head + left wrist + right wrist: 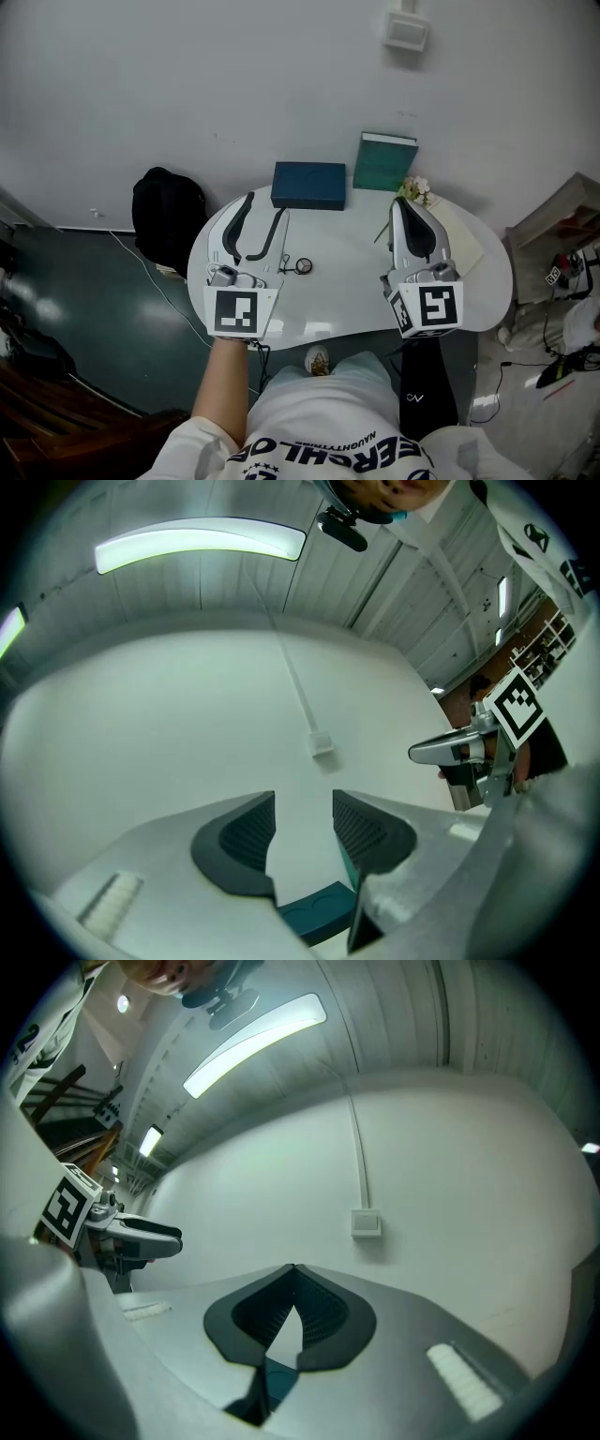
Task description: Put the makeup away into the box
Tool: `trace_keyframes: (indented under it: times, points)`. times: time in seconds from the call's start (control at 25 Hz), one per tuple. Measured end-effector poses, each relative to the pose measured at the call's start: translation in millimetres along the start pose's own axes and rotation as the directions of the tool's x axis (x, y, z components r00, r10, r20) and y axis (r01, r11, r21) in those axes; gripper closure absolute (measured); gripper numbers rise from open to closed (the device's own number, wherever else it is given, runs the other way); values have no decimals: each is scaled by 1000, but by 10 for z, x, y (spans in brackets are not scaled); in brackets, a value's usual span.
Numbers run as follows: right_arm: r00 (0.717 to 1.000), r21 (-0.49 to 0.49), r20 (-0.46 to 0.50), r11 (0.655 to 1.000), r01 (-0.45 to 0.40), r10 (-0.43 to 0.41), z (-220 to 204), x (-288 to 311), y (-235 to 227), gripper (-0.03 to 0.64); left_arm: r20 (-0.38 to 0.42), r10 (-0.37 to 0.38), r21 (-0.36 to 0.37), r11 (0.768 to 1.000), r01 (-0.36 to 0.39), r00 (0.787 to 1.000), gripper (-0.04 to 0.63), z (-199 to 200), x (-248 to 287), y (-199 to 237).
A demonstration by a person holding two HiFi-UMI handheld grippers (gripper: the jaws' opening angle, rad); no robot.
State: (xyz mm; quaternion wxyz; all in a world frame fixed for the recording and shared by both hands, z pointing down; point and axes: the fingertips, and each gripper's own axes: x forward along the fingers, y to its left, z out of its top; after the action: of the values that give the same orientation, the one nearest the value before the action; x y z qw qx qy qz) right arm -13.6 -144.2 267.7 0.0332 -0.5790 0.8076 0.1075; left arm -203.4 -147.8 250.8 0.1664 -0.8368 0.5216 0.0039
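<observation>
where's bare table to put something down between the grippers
Bare: the middle of the table, between left gripper and right gripper, before the blue box, save a small round item. Crowded: the back edge, with teal box and flowers.

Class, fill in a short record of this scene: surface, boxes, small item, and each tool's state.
surface: white table
boxes: dark blue box lying flat; teal box upright by the wall
small item: round thing lying on the table
left tool: open, empty
right tool: shut, empty
</observation>
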Motion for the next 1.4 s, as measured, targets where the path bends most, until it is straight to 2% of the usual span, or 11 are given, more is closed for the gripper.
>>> trace_keyframes:
  times: [0.4, 0.56, 0.68, 0.8, 0.88, 1.0, 1.2, 1.4]
  points:
    - [999, -5, 4, 999, -38, 38, -44, 452, 116, 588, -27, 30, -33, 999, -31, 999, 397, -216, 159, 303]
    - [999, -13, -7, 999, -38, 38, -86, 492, 118, 588, -41, -8, -76, 997, 5, 999, 390, -290, 205, 279]
    - [1000, -7, -18, 1000, -26, 26, -126, 487, 69, 588, -100, -59, -121, 992, 47, 993, 384, -583, 280, 199]
    - [999, -15, -27, 1000, -27, 27, -146, 468, 48, 588, -205, -106, -175, 982, 70, 973, 384, -1053, 329, 105]
    - [999, -15, -32, 1000, -26, 25, -165, 460, 50, 588, -296, -135, -196, 977, 78, 946, 384, -1423, 335, 70]
    - [999, -13, -41, 1000, -24, 24, -211, 444, 33, 588, -421, -192, -222, 969, 104, 887, 384, -1969, 273, -23]
    - [998, -8, -55, 1000, -18, 18, -276, 431, -37, 588, -578, -309, -318, 938, 141, 755, 384, -2832, 16, -369]
    - [997, -8, -76, 1000, -12, 12, -350, 404, -63, 588, -654, -416, -384, 902, 196, 632, 384, -3304, -185, -853]
